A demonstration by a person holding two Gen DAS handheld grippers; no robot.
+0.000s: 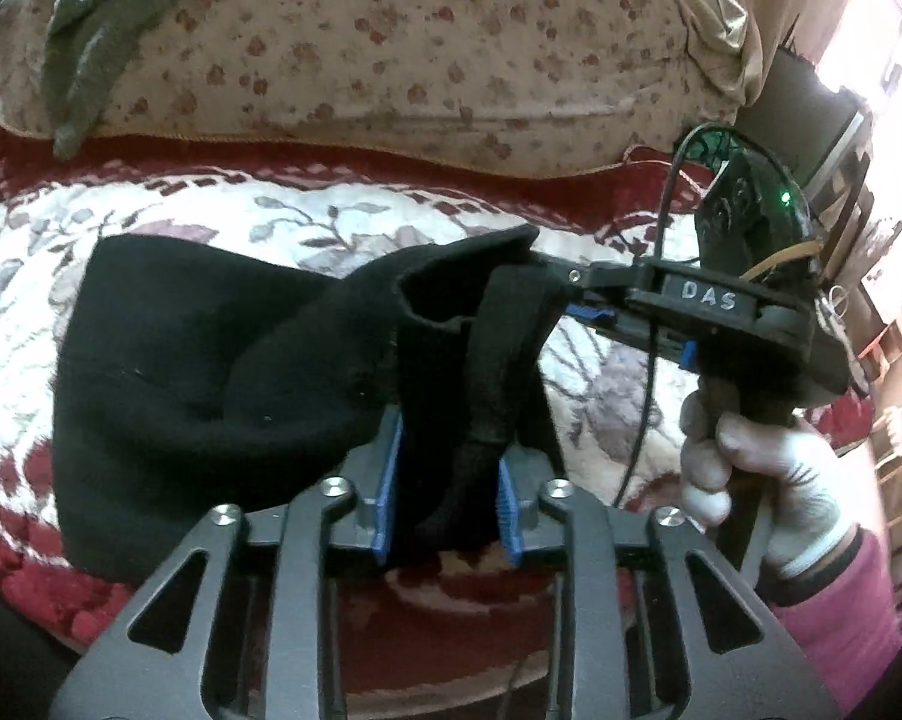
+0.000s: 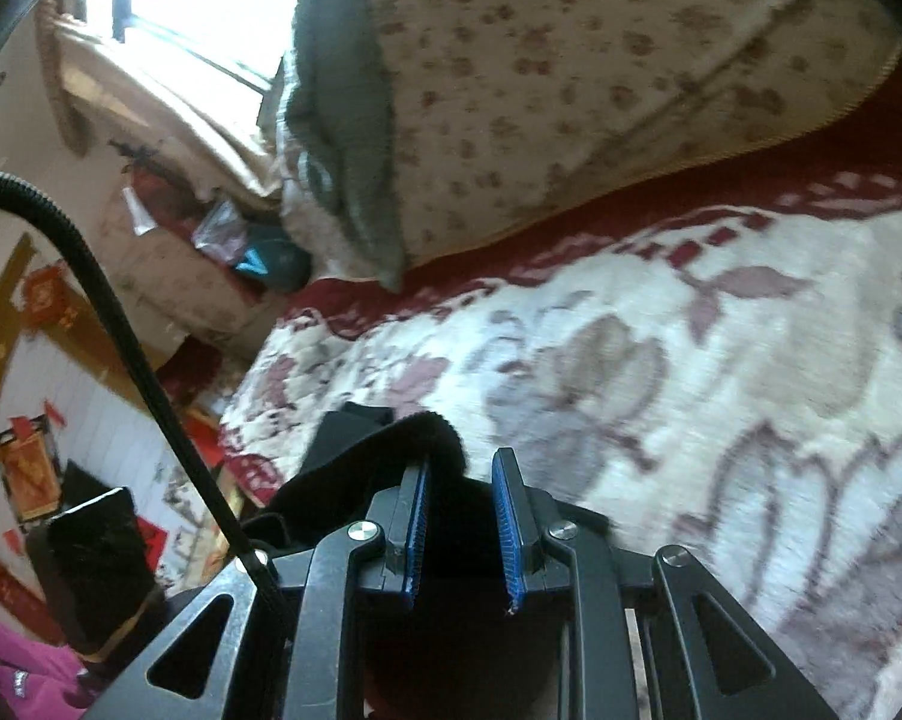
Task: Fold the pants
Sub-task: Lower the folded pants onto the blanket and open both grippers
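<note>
The pants [image 1: 169, 360] are black and already bunched into a fairly compact bundle, most of it lying on the blanket [image 1: 271, 222] toward the left, with the right-hand end lifted up off the surface. The left gripper [image 1: 448, 480] has a thick fold of that fabric pinched between its blue pads [image 1: 391, 480], so it's clamped on cloth, not spread. The right gripper [image 1: 562, 285] comes in from the right and bites the raised edge of the same end, just beyond the left one; in its own view black cloth [image 2: 391, 450] sits between and over the pads [image 2: 508, 528], which stand a bit apart with fabric filling the gap, so I'd call it gripping too, though that view is dark.

My read: this is mid-fold, both tools holding one end up, probably about to carry it over the flat part on the left. Next move needs both to travel together, keep the edge level, lay it down lined up with the far edge, then let go.

No real containers here. Past the blanket there's a flowered cushion [image 1: 391, 60] with a grey-green garment [image 1: 97, 48] draped over its left end. The gloved hand [image 1: 757, 456] holding the right tool shows at near right.
</note>
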